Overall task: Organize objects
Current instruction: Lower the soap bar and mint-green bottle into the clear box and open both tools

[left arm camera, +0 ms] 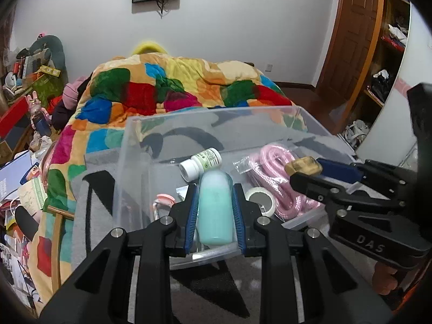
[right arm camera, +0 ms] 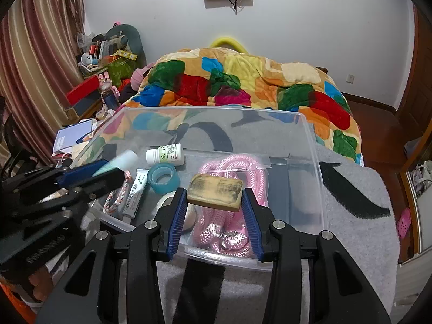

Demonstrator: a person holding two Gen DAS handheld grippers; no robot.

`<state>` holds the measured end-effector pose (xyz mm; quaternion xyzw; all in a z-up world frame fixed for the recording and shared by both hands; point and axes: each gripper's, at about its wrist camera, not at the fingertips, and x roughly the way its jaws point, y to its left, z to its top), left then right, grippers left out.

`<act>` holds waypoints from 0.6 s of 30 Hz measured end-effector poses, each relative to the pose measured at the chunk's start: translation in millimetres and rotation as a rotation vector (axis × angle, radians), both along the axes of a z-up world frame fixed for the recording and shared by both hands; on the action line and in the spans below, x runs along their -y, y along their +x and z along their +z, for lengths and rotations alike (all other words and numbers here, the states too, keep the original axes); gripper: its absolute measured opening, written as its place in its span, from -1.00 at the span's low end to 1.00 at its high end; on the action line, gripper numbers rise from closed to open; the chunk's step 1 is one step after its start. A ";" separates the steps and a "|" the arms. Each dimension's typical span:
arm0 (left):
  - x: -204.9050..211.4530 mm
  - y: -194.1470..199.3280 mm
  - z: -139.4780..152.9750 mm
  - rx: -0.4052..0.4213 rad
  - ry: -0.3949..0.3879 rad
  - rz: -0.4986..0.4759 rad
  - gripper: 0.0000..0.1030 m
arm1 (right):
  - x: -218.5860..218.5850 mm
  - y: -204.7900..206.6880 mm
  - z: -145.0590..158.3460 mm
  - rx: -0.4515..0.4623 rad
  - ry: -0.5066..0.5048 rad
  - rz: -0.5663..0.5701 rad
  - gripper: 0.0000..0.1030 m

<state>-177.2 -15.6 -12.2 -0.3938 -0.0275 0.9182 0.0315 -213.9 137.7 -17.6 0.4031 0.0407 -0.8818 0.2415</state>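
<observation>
A clear plastic bin [left arm camera: 129, 162] [right arm camera: 313, 162] stands on a grey blanket on the bed. My left gripper [left arm camera: 216, 199] is shut on a mint-green bottle [left arm camera: 216, 208], held over the bin's near left part; it shows in the right wrist view [right arm camera: 118, 162] too. My right gripper [right arm camera: 214, 197] is shut on a worn tan block [right arm camera: 214, 193], held above a bagged pink rope [right arm camera: 235, 167]; the block also shows in the left wrist view [left arm camera: 303, 166]. In the bin lie a white pill bottle [right arm camera: 166, 154] [left arm camera: 201, 162], a teal tape roll [right arm camera: 163, 178], a toothpaste tube [right arm camera: 136, 191] and a white tape roll [left arm camera: 260, 199].
A colourful patchwork quilt [left arm camera: 175, 91] covers the bed behind the bin. Cluttered shelves and books [left arm camera: 24, 178] stand to the left. A wooden door [left arm camera: 356, 27] and open wardrobe are at the right. A braided cord [right arm camera: 116, 199] lies in the bin's left part.
</observation>
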 end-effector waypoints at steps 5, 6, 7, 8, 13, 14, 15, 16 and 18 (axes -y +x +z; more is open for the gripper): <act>0.7 6.1 2.2 0.001 0.015 -0.006 -0.50 | -2.1 8.4 8.2 -0.020 0.008 0.015 -0.17; 1.2 7.6 4.1 -0.004 0.017 -0.006 -0.50 | -2.6 10.7 10.9 -0.027 0.005 0.017 -0.15; 1.8 11.8 7.5 -0.015 0.017 -0.006 -0.50 | -4.2 14.2 14.5 -0.036 -0.001 0.021 -0.13; 2.4 14.8 10.0 -0.024 0.016 -0.005 -0.50 | -5.0 17.6 18.2 -0.045 -0.007 0.025 -0.12; 5.1 36.7 25.9 -0.087 0.012 0.003 -0.36 | -12.0 37.2 34.5 -0.100 -0.035 0.032 0.08; 5.7 43.3 29.1 -0.107 0.008 0.010 -0.29 | -15.8 43.4 38.3 -0.114 -0.048 0.032 0.18; 5.9 48.6 31.5 -0.124 0.005 0.017 -0.13 | -18.5 47.3 40.7 -0.123 -0.059 0.033 0.22; 6.3 57.1 34.6 -0.151 -0.001 0.025 0.03 | -20.7 51.1 42.8 -0.131 -0.068 0.033 0.29; 7.2 68.2 37.7 -0.187 -0.008 0.034 0.17 | -25.6 61.9 45.9 -0.154 -0.082 0.036 0.38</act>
